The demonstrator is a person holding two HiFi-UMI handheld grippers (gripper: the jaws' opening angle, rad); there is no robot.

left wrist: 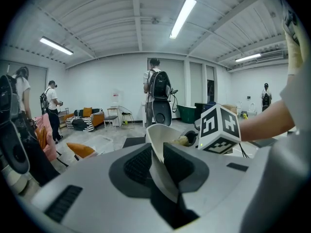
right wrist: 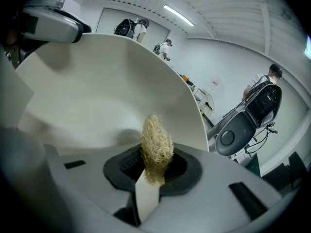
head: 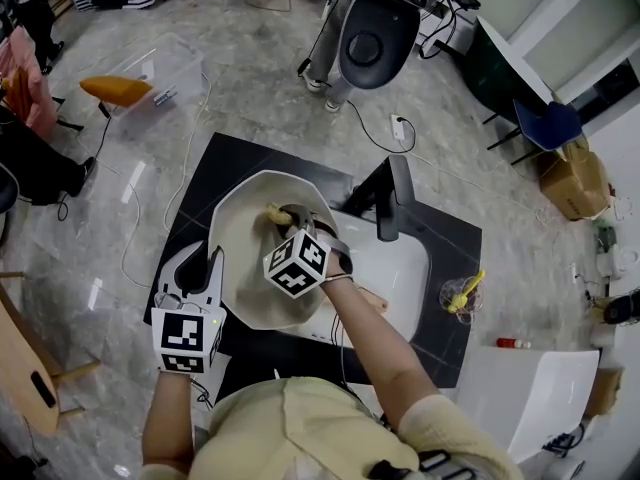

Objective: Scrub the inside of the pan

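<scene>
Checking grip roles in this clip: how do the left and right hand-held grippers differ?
The left hand-held gripper is shut on the pan, at its rim; the right hand-held gripper is shut on a scrubber. The left sits at the pan's edge; the right reaches inside. Both are shut.

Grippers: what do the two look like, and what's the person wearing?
Left gripper and right gripper are alike: pale grey shells, black ribbed pads on the jaws, and a white cube with black square markers on each. The person wears a pale yellow top, with the forearms bare.
</scene>
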